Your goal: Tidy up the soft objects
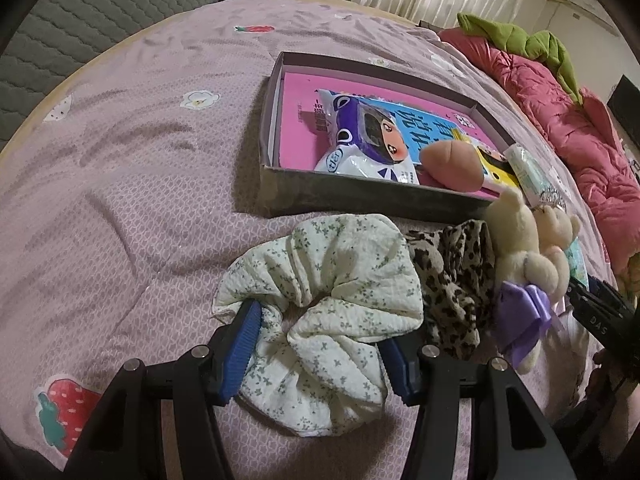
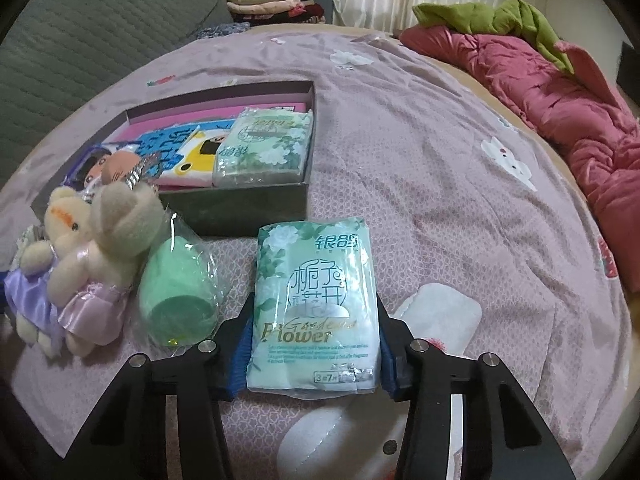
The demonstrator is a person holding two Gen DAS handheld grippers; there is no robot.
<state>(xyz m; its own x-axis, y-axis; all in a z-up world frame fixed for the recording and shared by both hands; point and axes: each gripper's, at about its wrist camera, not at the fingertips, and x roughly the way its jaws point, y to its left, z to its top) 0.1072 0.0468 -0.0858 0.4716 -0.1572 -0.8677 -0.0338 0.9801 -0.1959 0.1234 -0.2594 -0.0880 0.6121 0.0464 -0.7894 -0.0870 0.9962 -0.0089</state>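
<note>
My left gripper is shut on a cream floral scrunchie that rests on the lilac bedspread. A leopard-print scrunchie lies just right of it, then two plush bears with purple bows. My right gripper is shut on a mint-green tissue pack, its blue pads against both sides. The open dark box lies beyond it and holds a second tissue pack, snack bags and a peach sponge. A green sponge in clear wrap lies left of the held pack.
A white pad lies right of the right gripper and a white round thing shows under it. A pink quilt with a green cloth lines the right side. Folded clothes and a grey quilted cover lie at the far end.
</note>
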